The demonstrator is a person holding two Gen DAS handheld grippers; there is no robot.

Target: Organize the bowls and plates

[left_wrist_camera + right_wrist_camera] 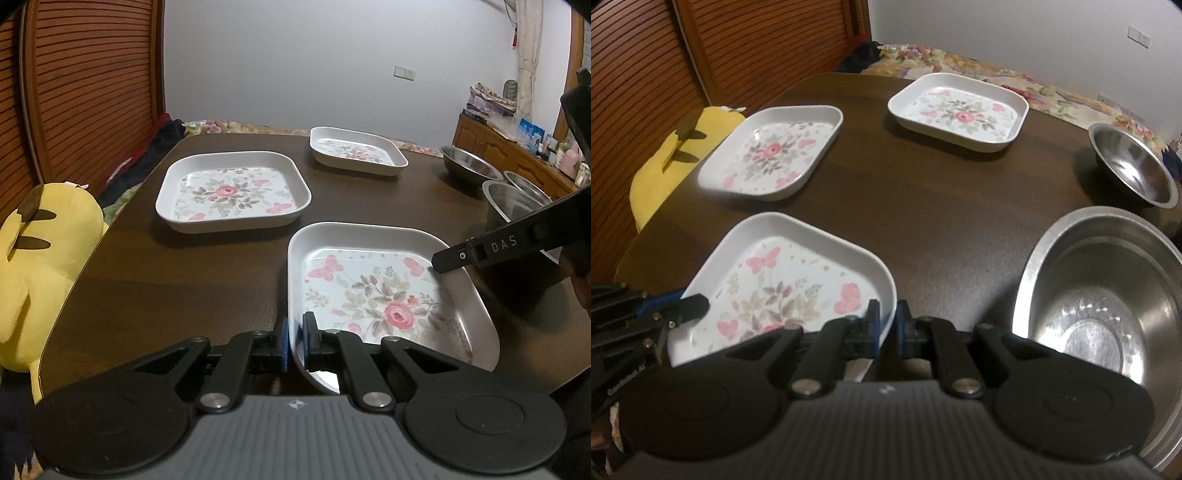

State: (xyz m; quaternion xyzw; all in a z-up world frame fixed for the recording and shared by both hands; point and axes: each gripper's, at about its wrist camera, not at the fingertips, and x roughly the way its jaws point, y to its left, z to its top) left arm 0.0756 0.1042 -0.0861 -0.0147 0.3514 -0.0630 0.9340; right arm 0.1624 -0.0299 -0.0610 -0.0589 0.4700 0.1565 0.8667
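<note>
Near the table's front edge, both grippers clamp the nearest floral plate: left gripper on its left rim, right gripper on its right. Next, I'd judge: lift level, stack onto the far-left plate.

Three square floral plates stood on the worktop: a near plate, a plate at the left, and a far plate. Three steel bowls showed in the left wrist view: a far bowl, a middle bowl and a third bowl behind it, partly hidden; the right wrist view gave only two, a large bowl and a small bowl. Two grippers were in view, the left gripper and the right gripper. One yellow plush toy sat beside the worktop.
</note>
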